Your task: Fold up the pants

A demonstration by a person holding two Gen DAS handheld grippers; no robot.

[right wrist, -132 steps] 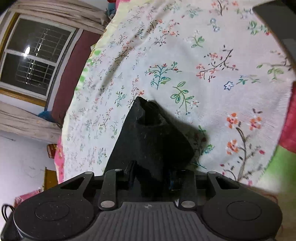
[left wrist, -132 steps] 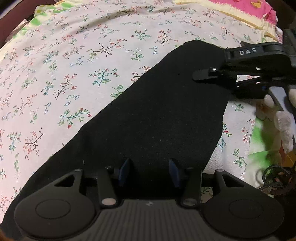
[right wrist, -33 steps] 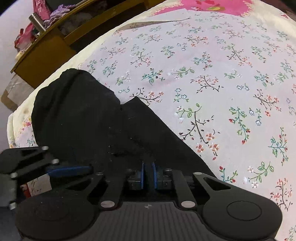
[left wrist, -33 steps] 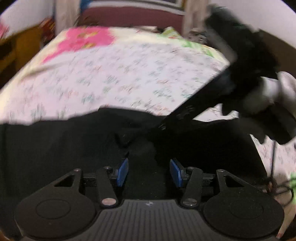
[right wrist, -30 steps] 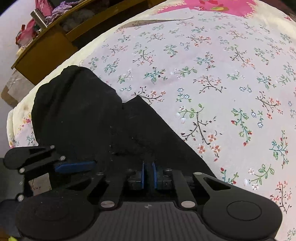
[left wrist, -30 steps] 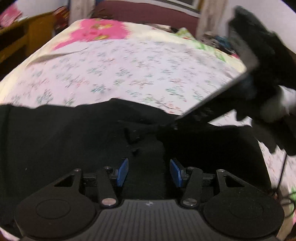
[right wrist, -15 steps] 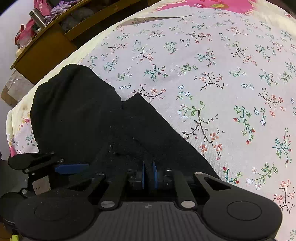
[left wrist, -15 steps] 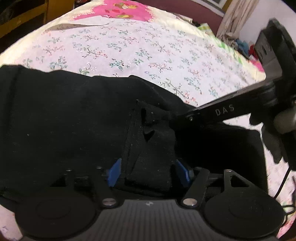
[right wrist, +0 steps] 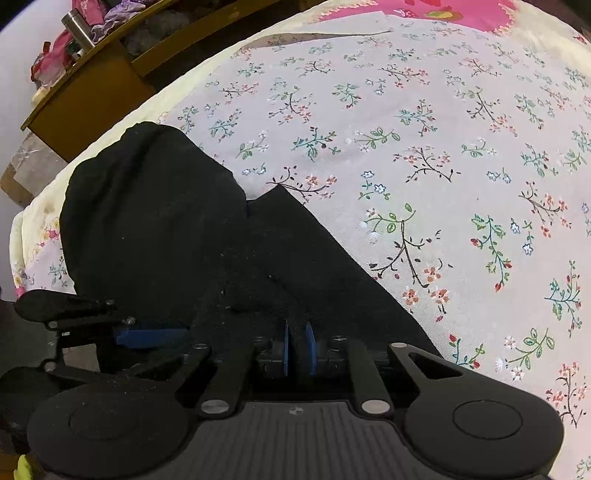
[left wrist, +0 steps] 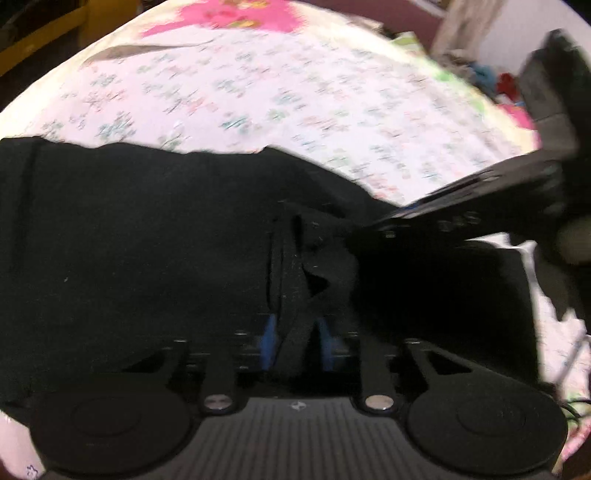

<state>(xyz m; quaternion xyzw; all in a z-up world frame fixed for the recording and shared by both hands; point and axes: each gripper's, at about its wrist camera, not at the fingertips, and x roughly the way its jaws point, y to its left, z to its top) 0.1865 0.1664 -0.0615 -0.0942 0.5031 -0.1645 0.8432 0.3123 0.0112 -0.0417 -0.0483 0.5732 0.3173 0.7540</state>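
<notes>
The left gripper is closing on a fold of the black pants; the right gripper, just beside it, pinches the same cloth on the flowered bedsheet.

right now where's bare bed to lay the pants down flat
Bare floral sheet runs beyond the pants, up to the pink patch at the far end, and down the right side. It is crowded near the edge: the pants are bunched there, the right gripper shut on them, the left gripper closing on a fold.
</notes>
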